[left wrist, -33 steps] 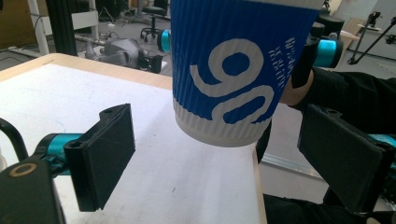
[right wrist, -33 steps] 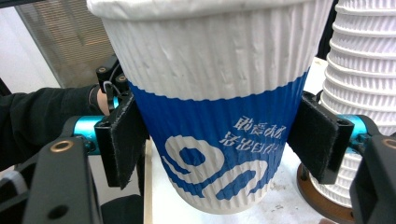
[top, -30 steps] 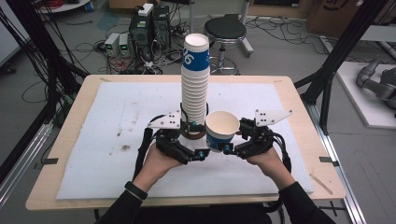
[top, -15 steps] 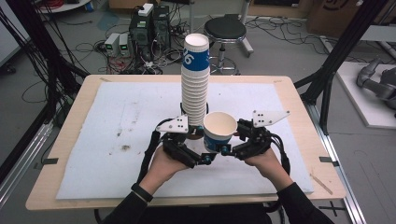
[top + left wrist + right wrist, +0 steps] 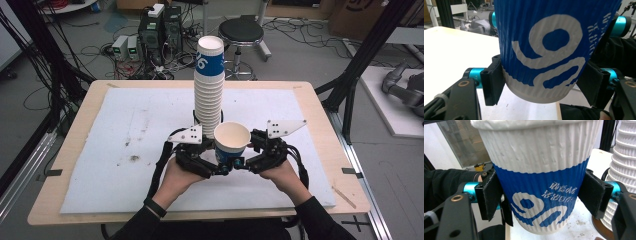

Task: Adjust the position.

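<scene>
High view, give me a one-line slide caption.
Both grippers, left gripper and right gripper, clamp one blue-and-white ribbed paper cup beside a tall cup stack.

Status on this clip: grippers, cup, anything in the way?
Left gripper just closed on the single cup. Right gripper clamped on it too. Cup stack stands right behind it.

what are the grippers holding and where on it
Both hold one paper cup. The left gripper, whose jaws have just closed, clamps its blue lower wall near the base; the right gripper clamps the blue band from the opposite side.
</scene>
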{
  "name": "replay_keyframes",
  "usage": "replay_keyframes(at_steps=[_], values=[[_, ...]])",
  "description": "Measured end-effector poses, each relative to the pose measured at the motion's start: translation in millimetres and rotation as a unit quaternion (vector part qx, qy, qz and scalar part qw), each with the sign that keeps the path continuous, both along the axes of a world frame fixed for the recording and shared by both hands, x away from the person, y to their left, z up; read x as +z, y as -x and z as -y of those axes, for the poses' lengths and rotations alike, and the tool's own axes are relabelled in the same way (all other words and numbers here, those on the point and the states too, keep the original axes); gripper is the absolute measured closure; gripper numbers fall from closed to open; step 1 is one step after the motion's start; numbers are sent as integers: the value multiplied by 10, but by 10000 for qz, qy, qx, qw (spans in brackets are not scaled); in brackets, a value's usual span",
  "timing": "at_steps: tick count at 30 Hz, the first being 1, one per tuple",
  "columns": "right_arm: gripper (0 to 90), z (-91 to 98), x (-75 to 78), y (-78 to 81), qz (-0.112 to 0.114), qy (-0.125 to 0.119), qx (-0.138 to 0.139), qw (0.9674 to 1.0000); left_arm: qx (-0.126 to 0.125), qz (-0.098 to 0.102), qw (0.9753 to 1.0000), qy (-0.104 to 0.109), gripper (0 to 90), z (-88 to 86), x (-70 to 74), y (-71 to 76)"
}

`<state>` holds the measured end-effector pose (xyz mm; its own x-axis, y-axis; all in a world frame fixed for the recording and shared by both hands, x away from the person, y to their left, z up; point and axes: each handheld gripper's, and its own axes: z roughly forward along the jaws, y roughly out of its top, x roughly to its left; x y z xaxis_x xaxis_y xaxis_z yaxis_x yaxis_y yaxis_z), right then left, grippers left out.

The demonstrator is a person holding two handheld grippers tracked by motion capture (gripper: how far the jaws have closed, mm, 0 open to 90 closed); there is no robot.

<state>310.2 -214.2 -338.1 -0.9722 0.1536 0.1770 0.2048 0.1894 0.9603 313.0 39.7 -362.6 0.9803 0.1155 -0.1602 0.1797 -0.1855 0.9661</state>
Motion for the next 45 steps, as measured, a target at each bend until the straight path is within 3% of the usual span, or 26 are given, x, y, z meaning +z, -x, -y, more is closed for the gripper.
replay_keyframes(at_steps=[8,14,20,24,26,30,37,45], values=[[190,7,21,9,25,-44,-43,10000,-14,-49,10000,-57,296,16,-25,-1],[190,27,54,20,65,-169,-80,9998,-86,-66,9999,-121,296,38,-49,1],[204,25,54,23,88,-131,-74,9998,-113,-94,9997,-169,297,57,-64,4],[225,25,57,27,140,-136,-76,9998,-89,-97,9998,-142,281,58,-64,7],[230,27,56,26,121,-140,-78,9998,-25,-128,9998,-143,213,62,-62,6],[233,25,54,28,119,-119,-89,9998,-46,-176,9998,-76,166,61,-61,-4],[233,16,43,22,118,-111,-133,9998,-42,-185,9998,44,165,58,-42,2],[234,-18,29,36,108,-78,-121,9998,-22,-160,9999,25,189,53,-40,0]])
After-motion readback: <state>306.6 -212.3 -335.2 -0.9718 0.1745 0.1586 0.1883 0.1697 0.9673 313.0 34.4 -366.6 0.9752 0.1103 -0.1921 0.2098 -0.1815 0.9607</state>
